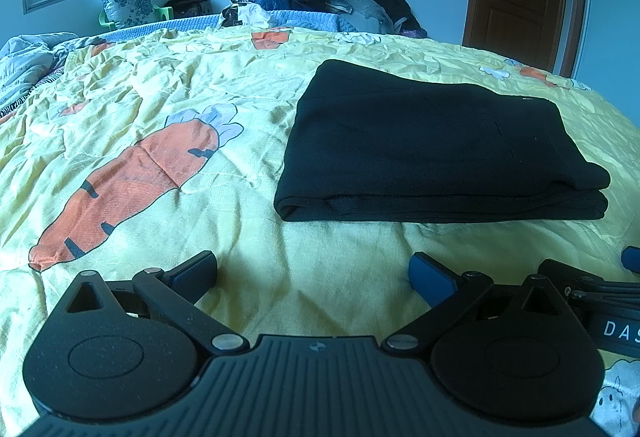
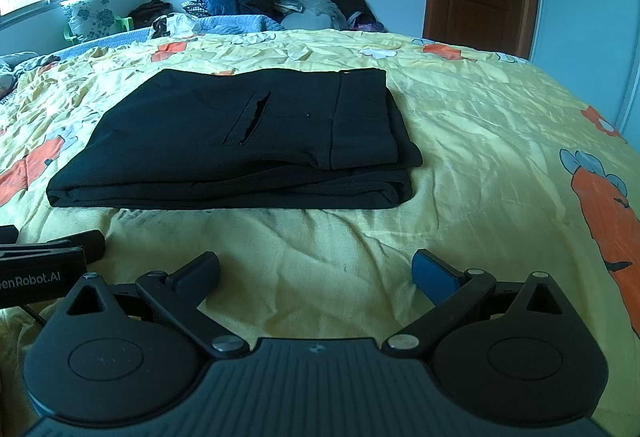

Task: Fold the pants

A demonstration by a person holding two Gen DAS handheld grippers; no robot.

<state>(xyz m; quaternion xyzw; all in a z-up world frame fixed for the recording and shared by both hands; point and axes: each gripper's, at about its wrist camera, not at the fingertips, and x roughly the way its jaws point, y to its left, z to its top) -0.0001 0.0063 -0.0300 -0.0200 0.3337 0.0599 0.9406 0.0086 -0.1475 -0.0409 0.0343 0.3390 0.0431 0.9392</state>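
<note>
Pants look basically folded, both grippers off them

Left gripper (image 1: 312, 273) has its jaws spread wide, nothing in them; right gripper (image 2: 316, 273) is the same. The pants (image 2: 240, 141) sit on the bed (image 2: 480, 125) just ahead of both, long axis running side to side, closer to the right one I'd say. Lower layers are hidden, so can't tell how neat they are.
</note>
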